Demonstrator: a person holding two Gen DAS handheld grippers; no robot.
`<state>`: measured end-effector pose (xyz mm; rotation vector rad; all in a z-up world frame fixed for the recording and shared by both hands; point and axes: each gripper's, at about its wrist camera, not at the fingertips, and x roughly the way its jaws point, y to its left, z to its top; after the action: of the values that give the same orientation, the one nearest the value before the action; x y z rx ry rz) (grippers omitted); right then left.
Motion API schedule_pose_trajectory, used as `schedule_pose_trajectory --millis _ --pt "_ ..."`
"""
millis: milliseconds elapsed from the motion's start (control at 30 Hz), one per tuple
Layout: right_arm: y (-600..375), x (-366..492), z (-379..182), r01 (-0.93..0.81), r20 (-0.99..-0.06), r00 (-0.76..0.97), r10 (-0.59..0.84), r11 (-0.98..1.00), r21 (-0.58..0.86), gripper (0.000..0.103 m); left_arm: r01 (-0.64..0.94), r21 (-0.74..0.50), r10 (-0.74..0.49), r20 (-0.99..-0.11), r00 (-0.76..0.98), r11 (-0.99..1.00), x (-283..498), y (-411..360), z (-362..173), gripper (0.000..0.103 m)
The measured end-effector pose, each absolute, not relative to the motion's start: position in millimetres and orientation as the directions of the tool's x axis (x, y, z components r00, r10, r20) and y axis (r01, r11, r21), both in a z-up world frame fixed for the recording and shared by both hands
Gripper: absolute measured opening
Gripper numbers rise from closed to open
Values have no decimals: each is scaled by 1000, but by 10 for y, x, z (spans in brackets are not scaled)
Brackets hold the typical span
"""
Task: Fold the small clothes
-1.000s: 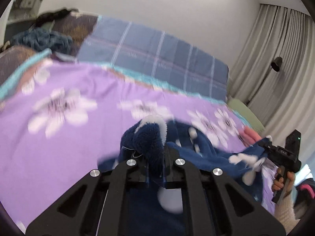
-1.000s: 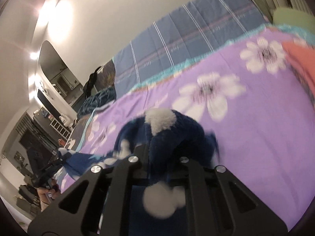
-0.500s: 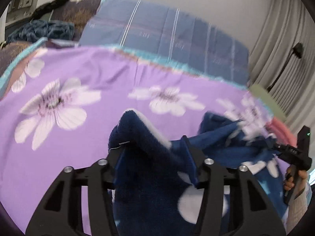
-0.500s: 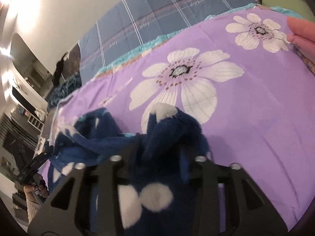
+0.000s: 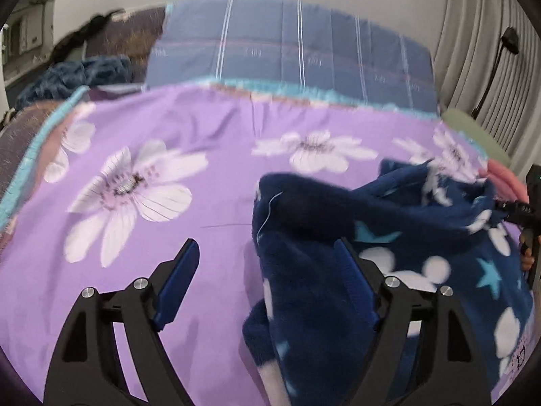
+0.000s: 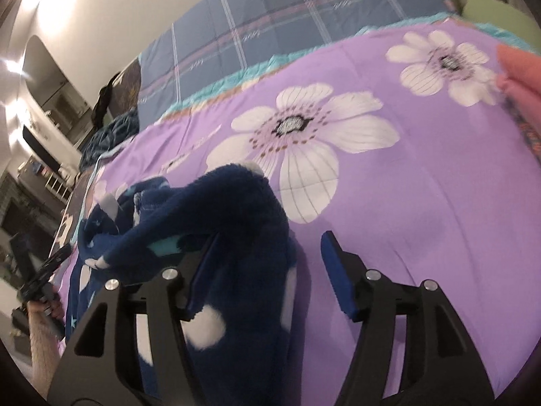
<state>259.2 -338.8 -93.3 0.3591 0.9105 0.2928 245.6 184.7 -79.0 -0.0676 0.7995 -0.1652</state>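
A dark blue fleece garment with white dots and pale blue stars lies bunched on the purple flowered bedspread. My left gripper is open; the garment's edge drapes against its right finger, and the left finger stands free. In the right wrist view the same garment drapes over the left finger of my open right gripper; its right finger stands free over the bedspread. The right gripper also shows at the left wrist view's right edge.
A blue plaid quilt lies at the head of the bed. A pink cloth and a green cushion lie at the right side. Dark clothes are heaped at the far left. Curtains hang on the right.
Both grippers opened and let go of the blue garment, which has dropped onto the bedspread. Both grippers lowered toward the bed.
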Motion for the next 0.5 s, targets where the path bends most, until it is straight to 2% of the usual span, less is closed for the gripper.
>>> schedule_pose_trajectory --millis 67,133,200,233,300,367,433,500 --pt "-3361 2698 -968 -121 -712 560 424 892 436 63 127 -158 -203 -721 663 979 2628 1894 -871 81" --pt "-3339 2812 -987 -139 -704 548 451 880 455 63 131 -263 -285 -724 628 956 2806 1976 -953 67" --pt "-3303 2896 -991 -157 -693 535 483 863 480 61 111 -421 -404 -713 573 900 3001 2067 -1053 19" --pt "-3283 2923 -992 -167 -687 525 503 852 496 43 95 -475 -441 -699 564 875 3044 2099 -1081 12" --pt "-3288 2919 -956 -166 -673 524 522 837 521 11 79 -529 -464 -653 599 845 3016 2159 -1031 10" --pt "-3364 2820 -830 -168 -617 573 539 814 555 11 99 -539 -466 -604 647 836 2855 2175 -874 10" --pt "-3507 2694 -641 -204 -516 620 591 756 621 11 132 -527 -460 -560 689 839 2670 2208 -673 10" --pt "-3554 2676 -560 -218 -485 639 597 745 630 11 157 -478 -433 -548 716 864 2577 2187 -543 11"
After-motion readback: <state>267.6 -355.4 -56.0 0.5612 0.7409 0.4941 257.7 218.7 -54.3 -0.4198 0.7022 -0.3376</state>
